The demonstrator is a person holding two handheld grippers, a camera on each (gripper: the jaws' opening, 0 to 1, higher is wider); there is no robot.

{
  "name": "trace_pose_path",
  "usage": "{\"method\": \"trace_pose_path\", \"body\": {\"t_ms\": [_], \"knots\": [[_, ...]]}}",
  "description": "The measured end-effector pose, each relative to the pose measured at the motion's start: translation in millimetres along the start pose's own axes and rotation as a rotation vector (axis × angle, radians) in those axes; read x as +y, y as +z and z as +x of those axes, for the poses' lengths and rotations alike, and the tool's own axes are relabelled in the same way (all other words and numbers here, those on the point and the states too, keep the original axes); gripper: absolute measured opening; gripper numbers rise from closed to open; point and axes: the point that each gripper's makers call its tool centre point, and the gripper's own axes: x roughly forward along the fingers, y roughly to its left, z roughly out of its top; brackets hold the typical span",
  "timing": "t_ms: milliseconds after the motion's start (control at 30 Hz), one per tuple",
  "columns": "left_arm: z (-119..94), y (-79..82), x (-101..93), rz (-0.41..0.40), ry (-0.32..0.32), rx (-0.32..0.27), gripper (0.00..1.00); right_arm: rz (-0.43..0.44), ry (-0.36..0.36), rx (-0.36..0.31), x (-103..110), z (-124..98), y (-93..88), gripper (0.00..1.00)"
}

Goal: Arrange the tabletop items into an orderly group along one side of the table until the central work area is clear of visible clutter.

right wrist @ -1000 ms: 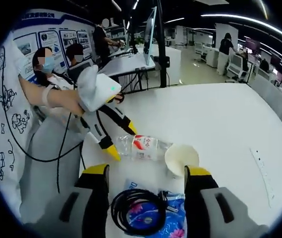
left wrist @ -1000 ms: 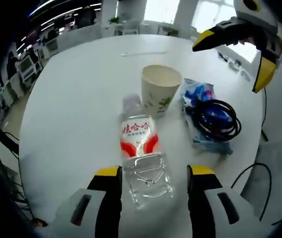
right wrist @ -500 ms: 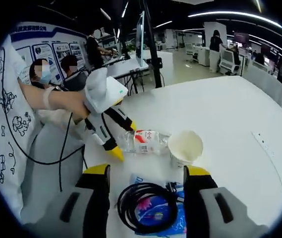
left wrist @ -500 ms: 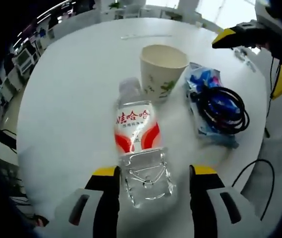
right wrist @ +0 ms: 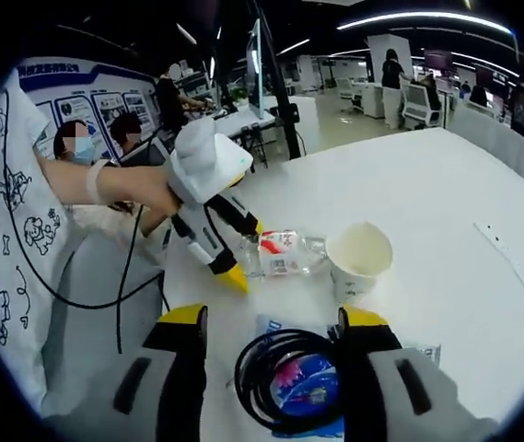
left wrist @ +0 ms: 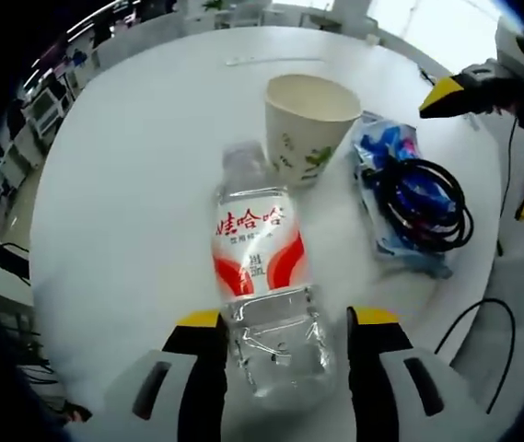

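The white round table [left wrist: 123, 175] takes up most of what I see, and its items already sit close together near my edge. My left gripper [left wrist: 285, 336] reaches along the water bottle [left wrist: 260, 276], which lies on its side with its cap end toward the paper cup [left wrist: 306, 124]; my jaws are spread, one on each side of the bottle's clear base, not squeezing it as far as I can tell. From the right gripper view the left gripper [right wrist: 234, 249] shows with its yellow tips either side of the bottle [right wrist: 285, 253]. My right gripper [right wrist: 271, 341] is spread as well, holding nothing, hanging over the blue packet [right wrist: 312, 391] with the coiled black cable [right wrist: 289, 378] lying on top of it. The cup [right wrist: 360, 258] stands upright just beyond that packet and touches or nearly touches the bottle's neck. I judge I am at the bottle step: next I need to close on its base gently, since the thin plastic will give, then shift it without knocking the cup over
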Motion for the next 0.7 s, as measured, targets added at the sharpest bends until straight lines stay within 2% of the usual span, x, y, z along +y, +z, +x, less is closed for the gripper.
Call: {"method": "trace_pose_path", "body": {"t_ms": [33,67,200,300,333,433,467,500,567,600,633,667,700], "knots": [[0,-0.5,1.6,0.011,0.01,0.005,0.44,0.032,0.005,-0.025,2,1,3.3,0.55],[0,-0.5,-0.1,0.002,0.007,0.007,0.44,0.089,0.012,-0.092,3,3,13.0,0.55],[1,-0.5,0.1,0.007,0.02,0.011,0.43,0.276,0.024,-0.21,1,8,25.3,0.47],[1,-0.1,1.5,-0.011,0.026,0.0,0.42,0.346,0.036,-0.232,3,17,23.3,0.47],[1,0.0,1.5,-0.009,0.027,-0.003,0.42,0.351,0.038,-0.221,5,20,20.4,0.47],[1,0.7,2.0,-0.022,0.028,-0.023,0.41,0.414,0.005,-0.229,3,30,16.7,0.47],[0,0.8,2.0,-0.022,0.03,-0.035,0.41,0.441,-0.004,-0.256,2,34,18.8,0.46],[0,1.2,1.4,-0.02,0.03,-0.048,0.41,0.513,-0.035,-0.253,-2,38,15.3,0.43],[-1,1.3,1.7,-0.012,0.033,-0.062,0.4,0.532,-0.003,-0.299,5,43,22.1,0.37],[-1,1.7,2.0,-0.009,0.036,-0.072,0.4,0.602,-0.011,-0.289,5,47,19.4,0.34],[-1,1.5,2.3,-0.011,0.038,-0.078,0.4,0.62,-0.026,-0.347,0,48,26.2,0.35],[-2,2.1,3.0,-0.024,0.039,-0.092,0.4,0.713,-0.033,-0.388,-4,51,29.0,0.37],[-2,1.3,3.3,-0.029,0.039,-0.093,0.4,0.761,-0.029,-0.37,-3,55,24.9,0.37]]}}
